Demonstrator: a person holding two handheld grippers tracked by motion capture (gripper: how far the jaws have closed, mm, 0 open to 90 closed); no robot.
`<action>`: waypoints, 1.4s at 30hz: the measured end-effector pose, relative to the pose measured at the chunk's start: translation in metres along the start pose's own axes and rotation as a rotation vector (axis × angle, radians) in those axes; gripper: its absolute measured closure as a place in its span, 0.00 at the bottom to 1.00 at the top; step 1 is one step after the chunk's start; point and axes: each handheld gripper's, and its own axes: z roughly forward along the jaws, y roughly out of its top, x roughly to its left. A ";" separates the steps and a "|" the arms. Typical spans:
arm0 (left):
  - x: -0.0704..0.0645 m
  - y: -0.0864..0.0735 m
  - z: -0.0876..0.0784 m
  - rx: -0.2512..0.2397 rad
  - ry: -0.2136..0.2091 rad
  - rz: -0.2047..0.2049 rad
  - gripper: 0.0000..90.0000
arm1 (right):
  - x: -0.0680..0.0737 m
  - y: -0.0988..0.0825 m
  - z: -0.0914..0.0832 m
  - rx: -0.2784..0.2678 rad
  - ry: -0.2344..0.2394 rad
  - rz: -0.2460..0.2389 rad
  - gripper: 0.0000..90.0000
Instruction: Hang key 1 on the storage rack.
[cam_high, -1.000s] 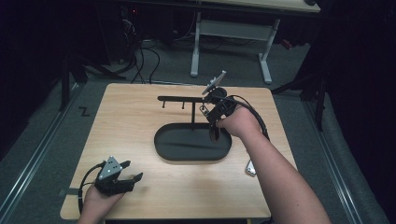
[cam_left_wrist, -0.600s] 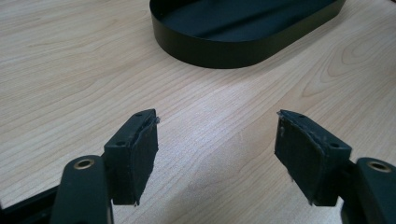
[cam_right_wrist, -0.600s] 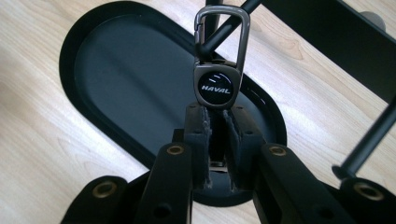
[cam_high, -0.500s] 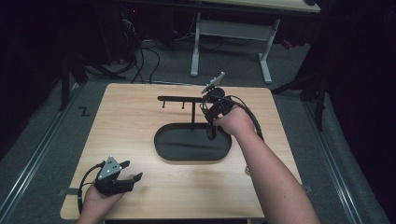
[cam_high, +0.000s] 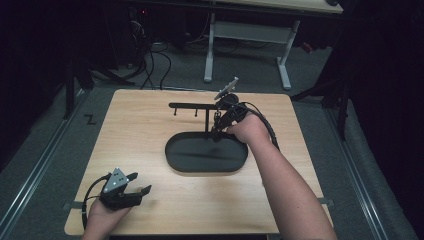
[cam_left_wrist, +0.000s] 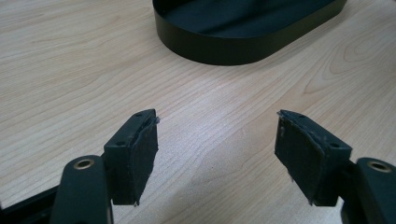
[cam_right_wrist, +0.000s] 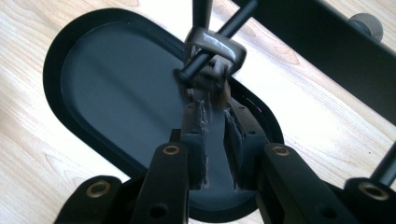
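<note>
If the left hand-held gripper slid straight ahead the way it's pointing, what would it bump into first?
Probably the black oval metal tray. The left hand-held gripper points, jaws open, across bare light wooden table, and the tray's low wall is the first thing ahead. Depth is hard to judge, though.

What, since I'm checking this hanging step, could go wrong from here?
1. The loop sits near the free end of the peg. The right gripper has just been opening its jaws, so the loop might slide off into the tray.
2. The jaws are close to the loop's blurred lower part. Pulling back could drag it along or jolt the stand.
</note>
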 end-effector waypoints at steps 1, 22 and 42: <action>0.000 0.000 0.000 0.002 -0.002 0.002 0.34 | -0.001 -0.001 -0.001 -0.005 -0.001 -0.008 0.87; -0.006 0.005 0.009 0.015 -0.002 0.037 0.34 | 0.002 -0.053 -0.021 -0.051 0.017 -0.004 0.73; -0.003 0.007 0.011 -0.005 -0.018 0.015 0.35 | -0.035 -0.117 0.005 0.003 -0.020 0.091 0.76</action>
